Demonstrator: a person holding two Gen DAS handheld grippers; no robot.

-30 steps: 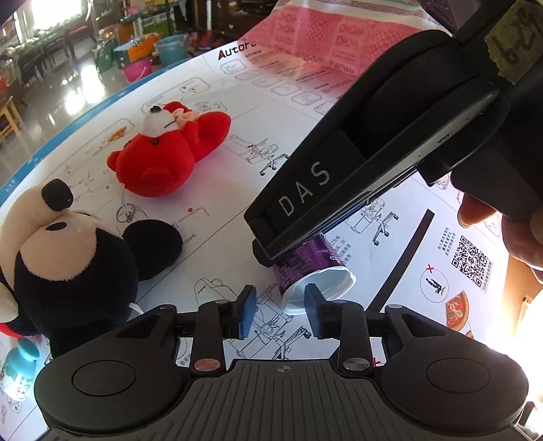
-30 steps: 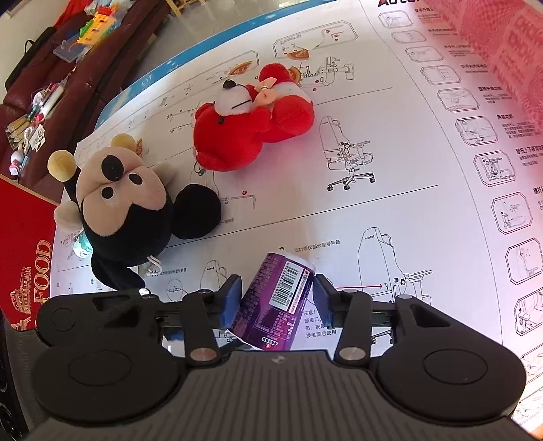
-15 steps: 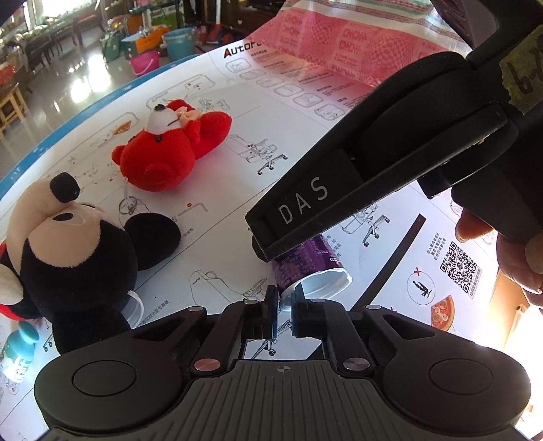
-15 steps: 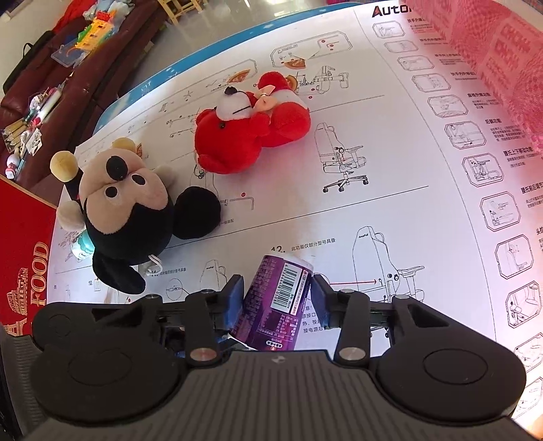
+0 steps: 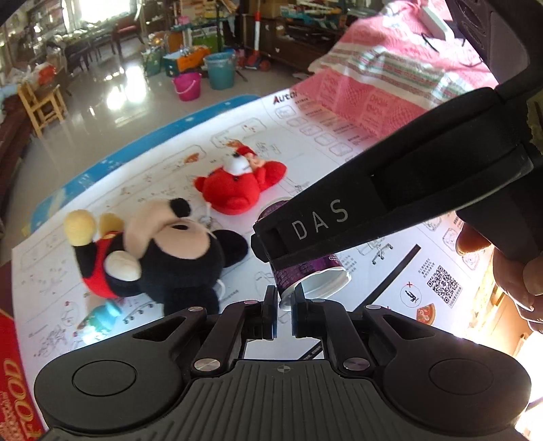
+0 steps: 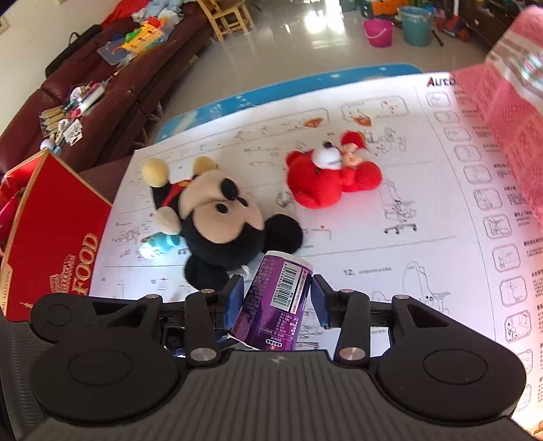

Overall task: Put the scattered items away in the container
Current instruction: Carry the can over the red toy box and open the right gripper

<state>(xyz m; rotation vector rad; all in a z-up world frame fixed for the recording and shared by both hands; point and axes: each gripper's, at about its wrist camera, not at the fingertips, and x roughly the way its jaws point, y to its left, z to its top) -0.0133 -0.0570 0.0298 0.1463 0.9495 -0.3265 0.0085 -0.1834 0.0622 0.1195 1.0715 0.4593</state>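
My right gripper is shut on a purple cup and holds it above the printed sheet. In the left wrist view the same purple cup hangs under the black right gripper body. My left gripper is nearly shut, its pads pinching the cup's white rim. A Mickey Mouse plush lies on the sheet, a red plush bear beyond it. A small blue-and-white toy lies by Mickey. A red "FOOD" box stands at the left.
The white instruction sheet covers a blue mat. A pink patterned cloth lies along the right. A brown sofa with clutter and buckets stand on the floor beyond.
Both grippers have risen with the purple cup, so the plush toys look farther away. The left gripper closed from open onto the cup's rim. The red box has come further into view.
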